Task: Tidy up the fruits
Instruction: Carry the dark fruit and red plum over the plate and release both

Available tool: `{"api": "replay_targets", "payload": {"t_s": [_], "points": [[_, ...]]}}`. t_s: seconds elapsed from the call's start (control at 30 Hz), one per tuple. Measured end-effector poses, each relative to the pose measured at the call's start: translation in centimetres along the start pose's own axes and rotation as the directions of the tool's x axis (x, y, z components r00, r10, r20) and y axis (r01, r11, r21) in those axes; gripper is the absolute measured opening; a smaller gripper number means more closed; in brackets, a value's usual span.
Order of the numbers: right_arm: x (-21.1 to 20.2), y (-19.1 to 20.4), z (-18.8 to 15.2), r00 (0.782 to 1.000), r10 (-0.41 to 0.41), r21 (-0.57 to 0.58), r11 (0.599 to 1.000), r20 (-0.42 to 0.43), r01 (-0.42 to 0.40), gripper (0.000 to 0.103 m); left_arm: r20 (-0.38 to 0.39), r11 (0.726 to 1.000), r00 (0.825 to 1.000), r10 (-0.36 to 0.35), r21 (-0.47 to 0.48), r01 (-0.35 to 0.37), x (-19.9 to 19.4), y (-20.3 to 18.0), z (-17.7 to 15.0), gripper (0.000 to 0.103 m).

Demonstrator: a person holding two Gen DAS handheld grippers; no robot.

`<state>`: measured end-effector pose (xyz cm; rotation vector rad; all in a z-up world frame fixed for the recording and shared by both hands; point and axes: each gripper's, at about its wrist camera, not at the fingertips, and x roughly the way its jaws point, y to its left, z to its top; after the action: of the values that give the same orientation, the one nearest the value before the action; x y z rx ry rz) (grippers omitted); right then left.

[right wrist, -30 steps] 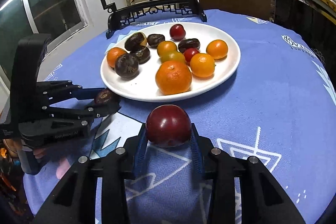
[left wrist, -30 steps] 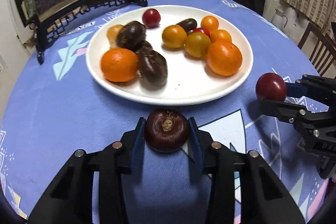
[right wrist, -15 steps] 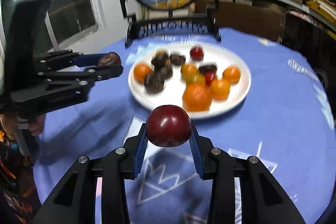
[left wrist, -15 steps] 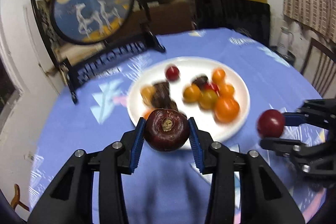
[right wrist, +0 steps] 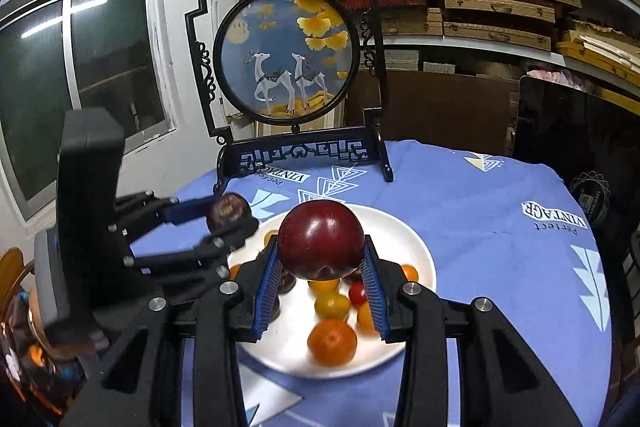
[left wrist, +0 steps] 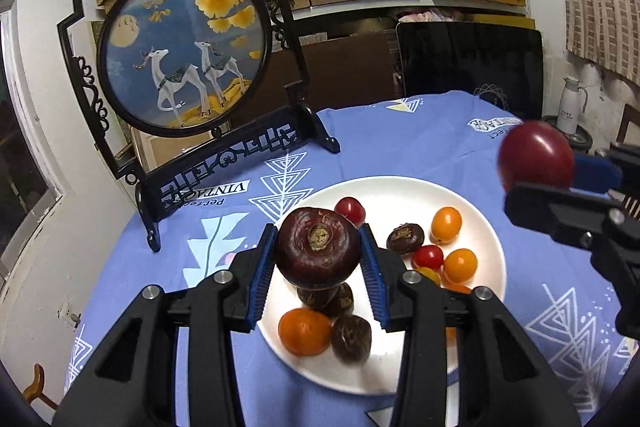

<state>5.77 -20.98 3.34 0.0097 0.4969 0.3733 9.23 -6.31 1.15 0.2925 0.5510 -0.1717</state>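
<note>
My left gripper (left wrist: 318, 263) is shut on a dark brown water chestnut (left wrist: 317, 246) and holds it in the air above the white plate (left wrist: 494, 247). My right gripper (right wrist: 320, 277) is shut on a dark red plum (right wrist: 320, 239), also raised over the plate (right wrist: 416, 247). The plate holds several oranges, cherry tomatoes and chestnuts. In the left wrist view the plum (left wrist: 536, 159) shows at the right. In the right wrist view the chestnut (right wrist: 229, 213) shows at the left.
A black-framed round deer screen (left wrist: 182, 47) stands at the back of the blue tablecloth (left wrist: 420, 143). Shelves with boxes, a dark chair back (left wrist: 472, 63) and a white flask (left wrist: 574, 105) lie beyond the table.
Both grippers have risen from the tablecloth with their fruits and now hang above the plate. The views have tilted up toward the screen and shelves.
</note>
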Motion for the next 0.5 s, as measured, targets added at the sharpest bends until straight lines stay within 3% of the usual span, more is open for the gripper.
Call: {"api": "replay_targets", "payload": {"t_s": [0.5], "points": [[5.9,-1.4,0.3,0.998,0.014,0.022,1.000,-0.057,-0.012,0.040,-0.047,1.000,0.999,0.005,0.009,-0.005,4.7,-0.2,0.1,0.040]]}}
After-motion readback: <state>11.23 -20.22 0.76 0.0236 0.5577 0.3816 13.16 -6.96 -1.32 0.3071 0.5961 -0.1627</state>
